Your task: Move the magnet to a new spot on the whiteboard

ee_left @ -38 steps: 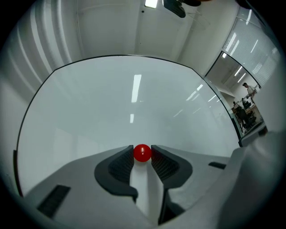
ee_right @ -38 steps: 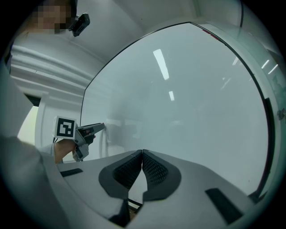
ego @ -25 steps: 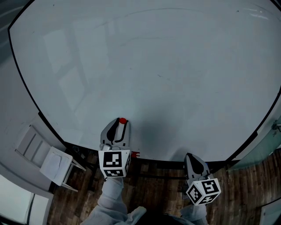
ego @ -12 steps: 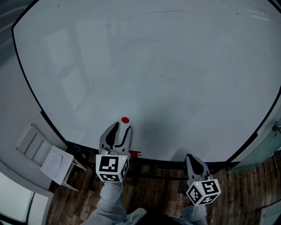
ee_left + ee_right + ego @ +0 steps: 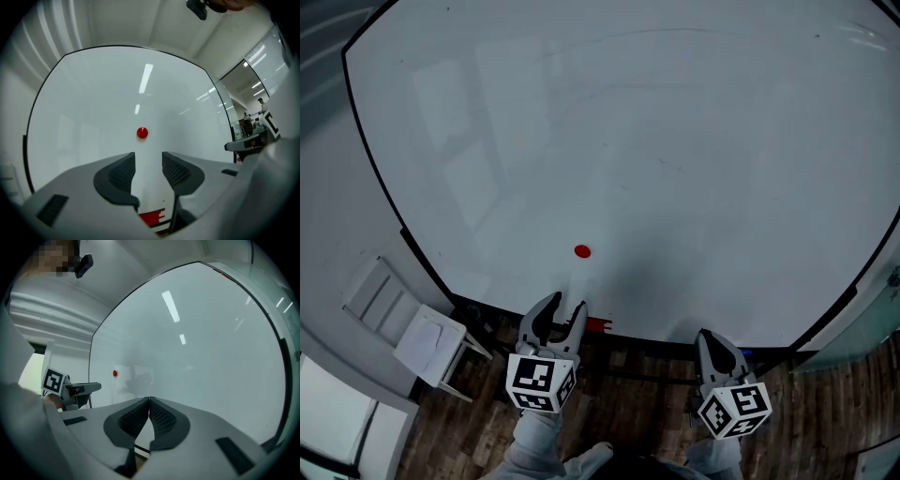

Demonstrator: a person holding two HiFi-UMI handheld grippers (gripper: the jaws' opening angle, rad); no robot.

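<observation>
Head view: the magnet (image 5: 582,250) is a small, round, bright red disc. It is stuck flat on the whiteboard (image 5: 694,141), low down near the bottom edge. It sits a little ahead of my left gripper (image 5: 567,307) and clear of both tips.

In the left gripper view the jaws stand wide apart, having just been opening. Between the dark ribbed pads (image 5: 123,172) I see only bare white board. The red dot shows above the gap, apart from it. A red piece (image 5: 598,325) lies on the board's bottom rail, just right of that gripper.

My right gripper (image 5: 710,337) is well off to the right of the magnet, down by the board's lower edge. Its jaws are pressed together with nothing in them. In the right gripper view the magnet is only a tiny red spot far over to the left.
</observation>
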